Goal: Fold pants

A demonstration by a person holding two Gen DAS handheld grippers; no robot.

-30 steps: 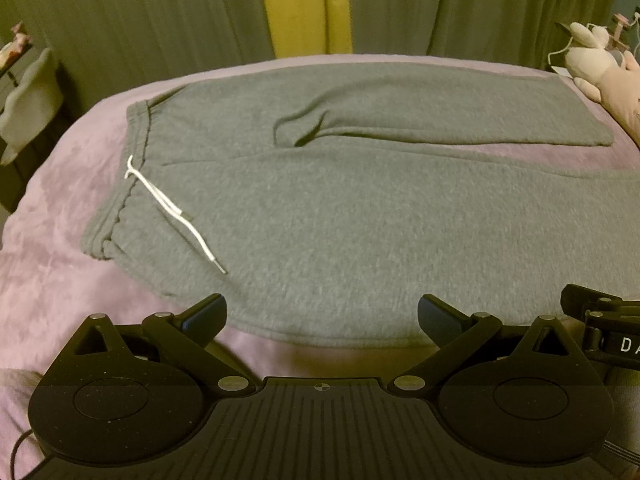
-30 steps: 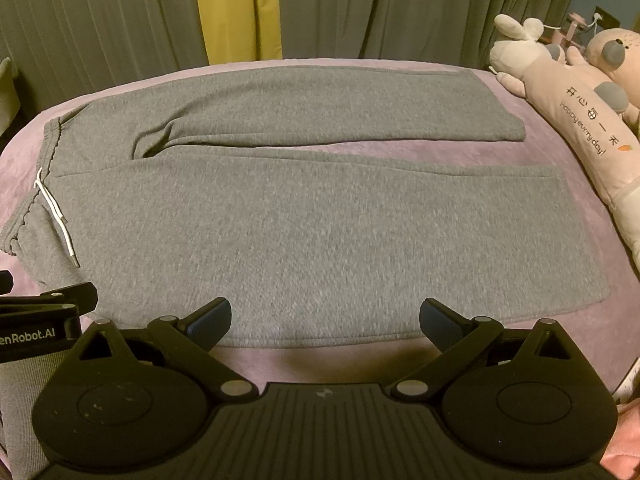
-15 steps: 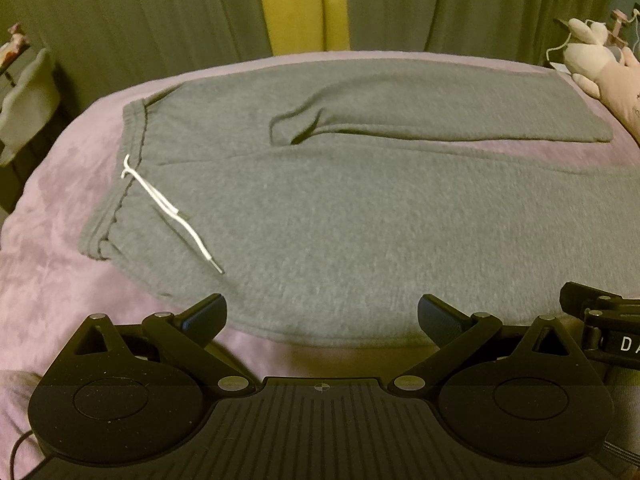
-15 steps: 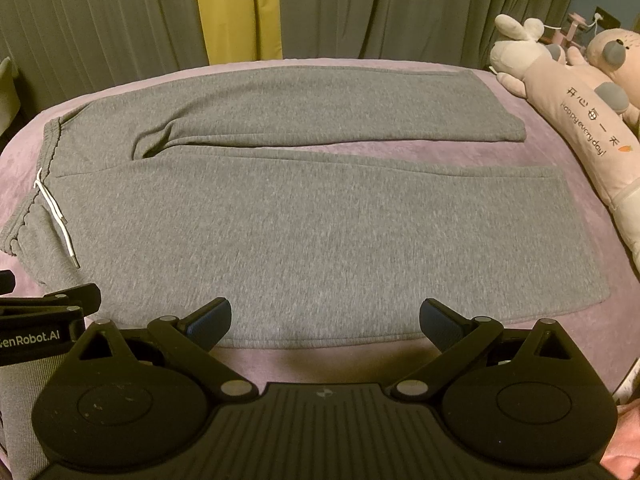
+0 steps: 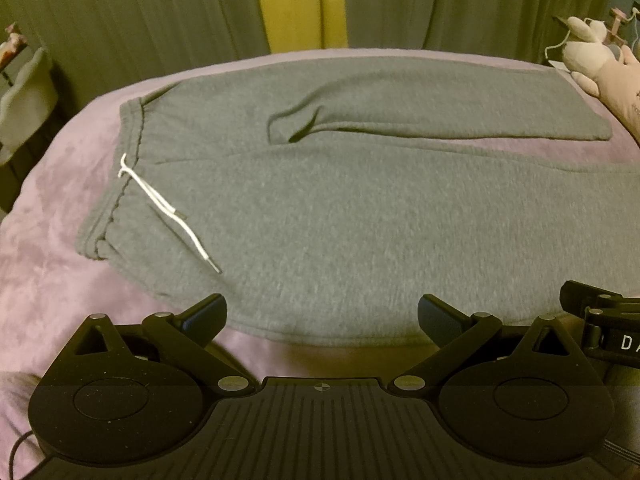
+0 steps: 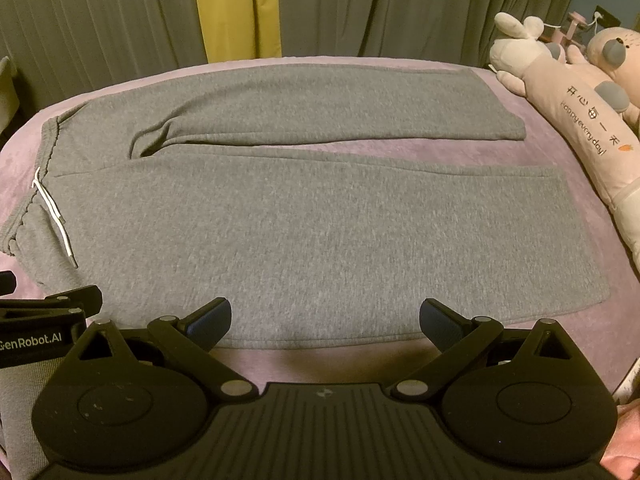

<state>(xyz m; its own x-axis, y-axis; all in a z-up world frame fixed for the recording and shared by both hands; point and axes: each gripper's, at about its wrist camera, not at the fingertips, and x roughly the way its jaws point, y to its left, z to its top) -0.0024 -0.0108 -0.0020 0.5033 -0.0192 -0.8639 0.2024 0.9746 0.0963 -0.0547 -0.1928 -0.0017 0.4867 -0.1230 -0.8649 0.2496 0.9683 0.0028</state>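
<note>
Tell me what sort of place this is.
Most likely a bedroom. Grey pants lie spread flat on a bed with a purple blanket, stuffed toys sit along its right side, and long curtains hang behind.

From my right wrist view I read "GenRobot.AI" on the left gripper (image 6: 48, 312), its first letter partly cut, and "Happy every day!" beside Chinese characters on the long plush pillow (image 6: 580, 128). My left wrist view shows "DA" on the right gripper (image 5: 608, 320).
</note>
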